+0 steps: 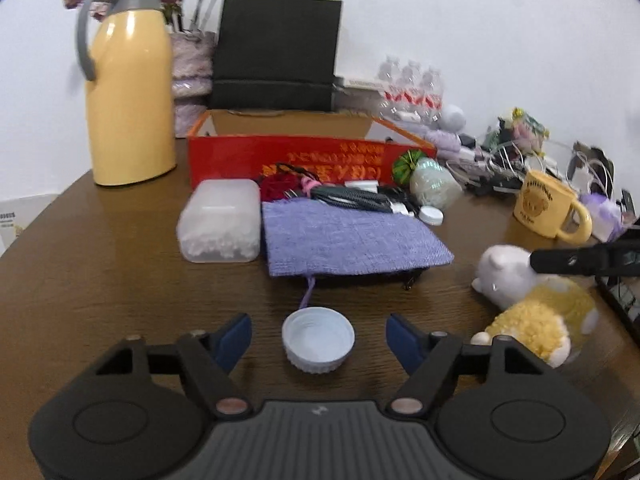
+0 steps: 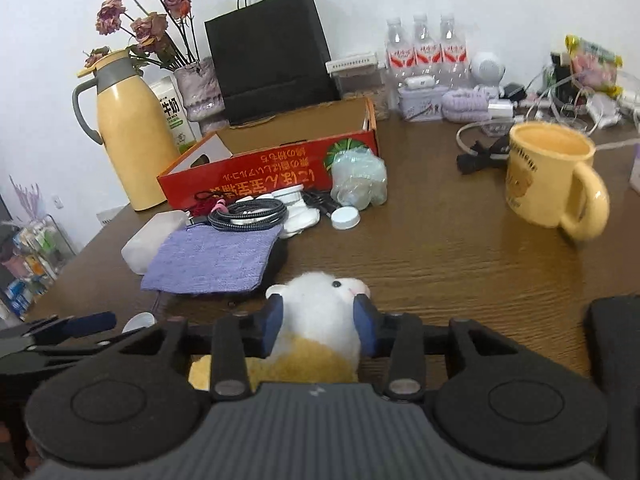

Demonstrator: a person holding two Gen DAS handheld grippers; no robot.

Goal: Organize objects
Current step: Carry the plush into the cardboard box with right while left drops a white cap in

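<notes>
A white bottle cap (image 1: pixel 318 340) lies upside down on the brown table (image 1: pixel 120 280), between the blue pads of my left gripper (image 1: pixel 319 338). The jaws stand wide and neither pad touches the cap. A white and yellow plush toy (image 2: pixel 320 300) lies on the table to the right, and my right gripper (image 2: pixel 318 320) is shut on its white head, a pad pressed into each side. In the left wrist view the plush toy (image 1: pixel 516 280) shows at the right, with a black finger (image 1: pixel 580 260) of the right gripper across it.
Behind the cap lie a purple woven pouch (image 1: pixel 348 240), a clear plastic box (image 1: pixel 222 222), coiled cables (image 2: pixel 248 212) and a red cardboard box (image 1: pixel 288 160). A yellow thermos (image 1: pixel 128 88) stands back left, a black paper bag (image 1: pixel 276 52) behind, a yellow mug (image 2: pixel 548 176) to the right.
</notes>
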